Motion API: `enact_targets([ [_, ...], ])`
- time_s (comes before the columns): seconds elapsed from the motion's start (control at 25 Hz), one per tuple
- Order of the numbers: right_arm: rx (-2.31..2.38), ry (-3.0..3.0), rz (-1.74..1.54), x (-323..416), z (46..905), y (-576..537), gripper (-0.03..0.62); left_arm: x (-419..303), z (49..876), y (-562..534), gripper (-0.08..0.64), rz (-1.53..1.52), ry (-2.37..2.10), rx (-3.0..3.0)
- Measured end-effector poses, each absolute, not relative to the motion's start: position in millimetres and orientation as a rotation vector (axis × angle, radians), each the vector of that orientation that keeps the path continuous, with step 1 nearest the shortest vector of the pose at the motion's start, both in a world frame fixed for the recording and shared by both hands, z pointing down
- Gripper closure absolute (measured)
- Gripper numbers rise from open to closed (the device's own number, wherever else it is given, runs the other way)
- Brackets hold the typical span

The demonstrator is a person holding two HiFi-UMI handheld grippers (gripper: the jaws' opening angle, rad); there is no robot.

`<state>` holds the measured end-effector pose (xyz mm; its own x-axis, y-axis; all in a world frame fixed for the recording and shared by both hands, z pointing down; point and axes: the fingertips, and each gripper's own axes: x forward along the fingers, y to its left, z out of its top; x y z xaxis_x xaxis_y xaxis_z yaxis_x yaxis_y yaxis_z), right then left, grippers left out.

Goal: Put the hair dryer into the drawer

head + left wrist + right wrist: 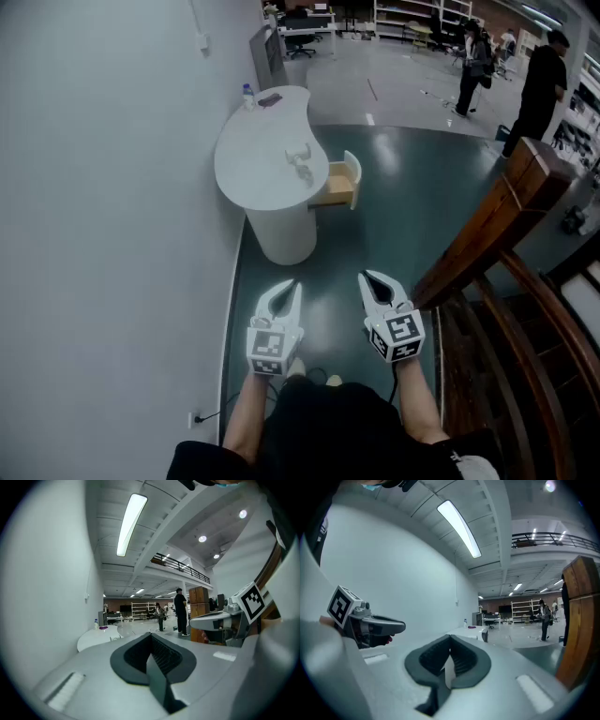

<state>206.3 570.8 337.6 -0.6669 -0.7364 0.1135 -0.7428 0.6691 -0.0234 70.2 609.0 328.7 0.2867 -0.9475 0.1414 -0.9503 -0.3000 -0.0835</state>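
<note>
Head view: left hand-held gripper [291, 285], right hand-held gripper [368, 277] bear markers [267, 343].

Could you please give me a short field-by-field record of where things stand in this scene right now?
hair dryer: lying on the white counter, just above the drawer
drawer: pulled open from the counter's side
left gripper: shut, empty, well short of the counter
right gripper: shut, empty, beside the left one
bottle: upright at the counter's far end
</note>
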Motion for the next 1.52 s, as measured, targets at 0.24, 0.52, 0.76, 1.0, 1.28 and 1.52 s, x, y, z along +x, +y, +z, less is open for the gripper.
enact_targets([
  [0.24,1.236,-2.787,0.097,206.2,336.6,569.4,0.589,69.7,330.8,607.4,0.554,0.258,-1.852,2.512],
  [0.52,1.246,-2.779,0.131,202.4,345.0,557.5,0.589,70.4,336.9,597.8,0.554,0.277,-1.835,2.497],
  [0.76,1.228,-2.778,0.146,188.1,353.6,528.1,0.589,57.3,340.0,565.7,0.554,0.284,-1.835,2.478],
  [1.0,1.240,-2.776,0.167,165.3,360.2,475.4,0.589,33.6,347.7,509.5,0.554,0.292,-1.812,2.479],
  [1.28,1.260,-2.746,0.176,119.5,354.3,392.8,0.589,-10.0,351.6,421.6,0.554,0.299,-1.760,2.486],
  [1.52,1.283,-2.719,0.198,69.1,353.6,324.5,0.589,-58.8,352.7,351.9,0.554,0.286,-1.725,2.481],
])
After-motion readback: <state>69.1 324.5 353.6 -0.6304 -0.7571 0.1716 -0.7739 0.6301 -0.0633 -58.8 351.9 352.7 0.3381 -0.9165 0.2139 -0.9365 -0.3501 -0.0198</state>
